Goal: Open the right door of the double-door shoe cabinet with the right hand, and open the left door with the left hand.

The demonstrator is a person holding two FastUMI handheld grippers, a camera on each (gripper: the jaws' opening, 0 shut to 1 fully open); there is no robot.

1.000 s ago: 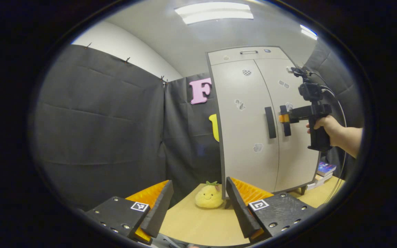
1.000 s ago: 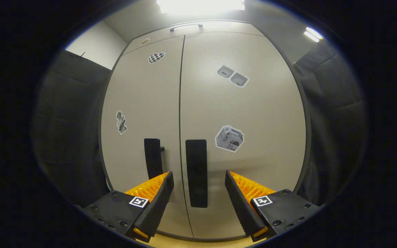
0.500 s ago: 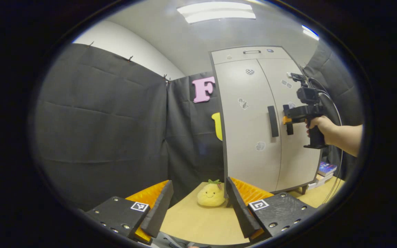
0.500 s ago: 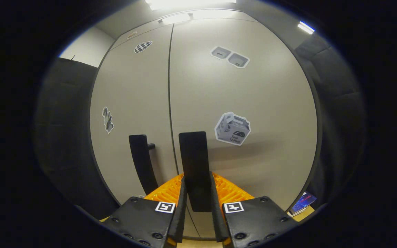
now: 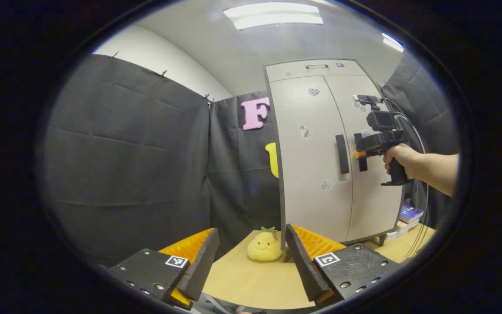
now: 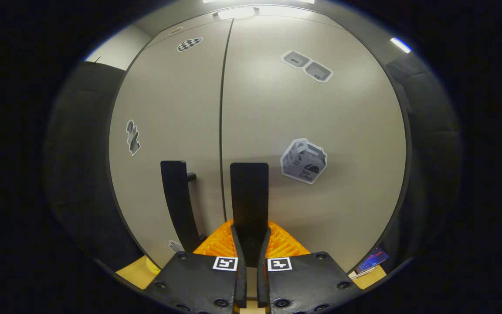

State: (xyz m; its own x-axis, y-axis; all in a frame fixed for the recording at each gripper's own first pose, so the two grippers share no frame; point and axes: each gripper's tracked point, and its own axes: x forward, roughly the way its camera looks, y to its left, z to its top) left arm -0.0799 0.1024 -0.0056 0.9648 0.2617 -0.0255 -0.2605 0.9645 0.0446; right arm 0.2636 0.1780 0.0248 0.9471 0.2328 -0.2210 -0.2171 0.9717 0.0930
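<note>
At the surface's near edge the left tongs (image 5: 249, 257) hang released, far from the left handle (image 5: 341, 154). At the far edge, right tongs (image 6: 251, 257) clench the shoe cabinet's (image 5: 316, 174) right handle (image 6: 249, 200); doors look closed. Pull along the hinge arc, grip firm.

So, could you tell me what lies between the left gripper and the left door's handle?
In the left gripper view, a stretch of wooden tabletop with a yellow plush toy lies between the open left gripper and the cabinet; the left door's handle is above that.

Bright ceiling panels (image 5: 273, 15) light both sharp views evenly; glare whitens the cabinet top (image 6: 238, 13), edges bow strongly.
</note>
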